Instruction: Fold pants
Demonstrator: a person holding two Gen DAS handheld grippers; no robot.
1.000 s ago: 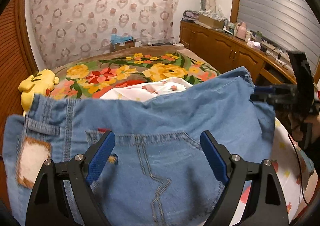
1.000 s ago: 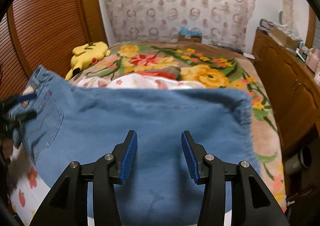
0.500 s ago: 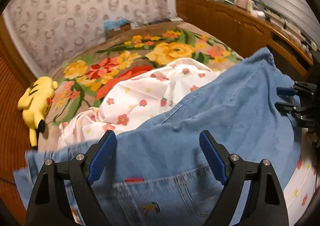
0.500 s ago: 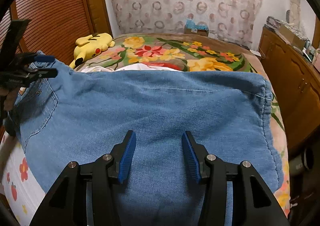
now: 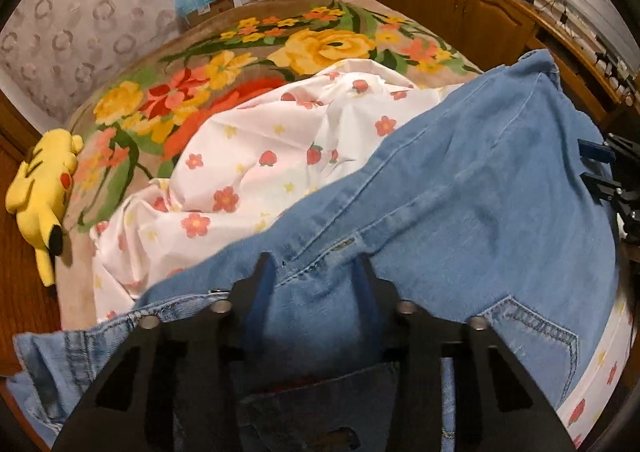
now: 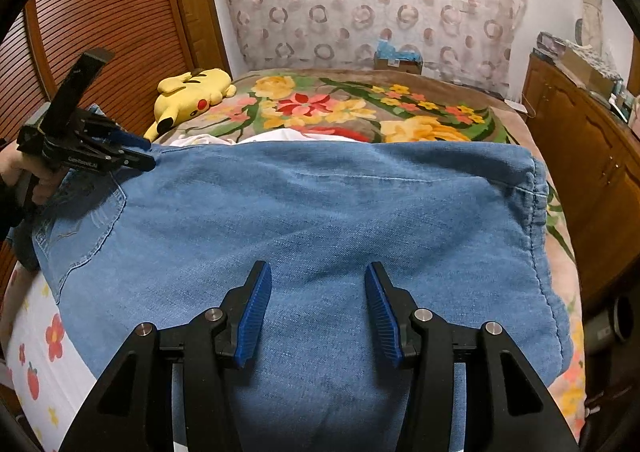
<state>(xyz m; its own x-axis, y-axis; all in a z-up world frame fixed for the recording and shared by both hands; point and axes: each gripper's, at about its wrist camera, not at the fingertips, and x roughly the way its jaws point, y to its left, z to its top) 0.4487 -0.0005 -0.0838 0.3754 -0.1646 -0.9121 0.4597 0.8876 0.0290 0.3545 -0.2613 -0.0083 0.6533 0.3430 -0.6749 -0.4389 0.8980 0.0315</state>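
So the pants [image 6: 320,211], light blue denim, are lying folded across the near end of the bed [image 6: 500,99], on top of a white sheet with strawberries and little flowers [image 5: 260,171].

The left wrist view is the only one that shows what the left hand-held gripper [image 5: 316,284] is really doing: its jaws have just been closing and a bunched ridge of denim near a seam sits between the blue pads, pinched. You also get a pocket [image 5: 532,336] and much more of the crumpled sheet there.

From the right wrist view that same gripper [image 6: 140,155] is seen side-on at the pants' far left corner, with a hand [image 6: 24,175] around its grip. The right hand-held gripper [image 6: 318,304] sits over flat denim with its pads spread apart and nothing between them; only its tips peek in at the right edge of the left view.

A yellow plush toy [image 6: 192,91] lies on the floral blanket [image 6: 360,107] in both.
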